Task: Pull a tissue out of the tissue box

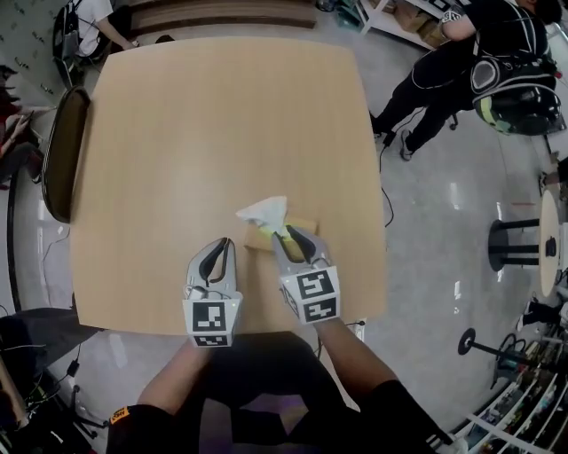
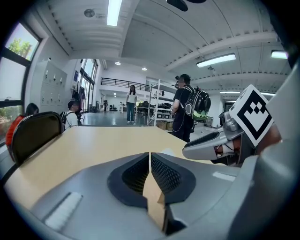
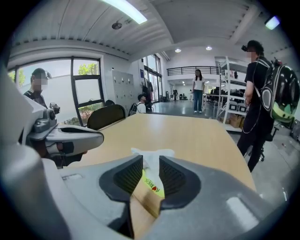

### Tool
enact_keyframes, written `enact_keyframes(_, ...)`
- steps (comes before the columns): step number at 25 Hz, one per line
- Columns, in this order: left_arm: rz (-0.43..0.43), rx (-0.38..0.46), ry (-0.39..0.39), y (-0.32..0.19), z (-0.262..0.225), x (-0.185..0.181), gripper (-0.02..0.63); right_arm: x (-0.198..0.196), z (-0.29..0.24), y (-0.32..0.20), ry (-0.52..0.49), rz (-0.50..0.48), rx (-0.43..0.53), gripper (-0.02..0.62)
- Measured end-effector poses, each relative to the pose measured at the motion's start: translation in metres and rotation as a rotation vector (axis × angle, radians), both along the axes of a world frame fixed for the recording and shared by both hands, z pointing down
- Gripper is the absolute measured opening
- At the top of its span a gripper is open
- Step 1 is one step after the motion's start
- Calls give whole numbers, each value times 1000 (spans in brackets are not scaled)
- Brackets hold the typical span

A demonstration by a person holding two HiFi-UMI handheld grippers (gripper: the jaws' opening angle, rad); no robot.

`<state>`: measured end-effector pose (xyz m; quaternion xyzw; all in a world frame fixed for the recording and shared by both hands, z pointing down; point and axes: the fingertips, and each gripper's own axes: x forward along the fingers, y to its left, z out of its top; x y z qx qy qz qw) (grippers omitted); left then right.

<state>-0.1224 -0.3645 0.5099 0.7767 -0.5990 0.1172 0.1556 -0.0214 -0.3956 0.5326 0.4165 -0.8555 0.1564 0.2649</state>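
Observation:
A low brown tissue box [image 1: 304, 225] lies on the wooden table [image 1: 222, 133] near its front right. A white tissue [image 1: 264, 210] stands up out of the box. My right gripper [image 1: 282, 234] reaches over the box from the near side. In the right gripper view its jaws [image 3: 151, 160] stand apart; through the gap show the tissue [image 3: 152, 153] and the box [image 3: 144, 200] with its yellow-green label. No pad visibly presses on the tissue. My left gripper [image 1: 224, 245] hovers left of the box, touching nothing. Its jaws [image 2: 150, 157] are closed and empty.
A dark chair [image 1: 62, 151] stands at the table's left edge. A person in black with a backpack [image 1: 497, 62] stands on the floor at the right, another sits at the far left [image 1: 89, 22]. A small round table [image 1: 550, 244] is at the far right.

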Motion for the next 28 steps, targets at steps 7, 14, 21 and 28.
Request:
enact_keyframes(7,33,-40,2,-27,28,-10,42,-17,35,-13,66,-7,-82,124)
enact_keyframes(14,63,-72,13,-31,42,-3,40,-14,50,-14,128,-6,-129,138)
enact_keyframes(21,69,-94,16,-33,49,-4,26,-13,56,-13,147,17,-150,45)
enact_keyframes(28,75,-91,25,-35,45,-7,18,-13,48,-24,128,60,-140,3)
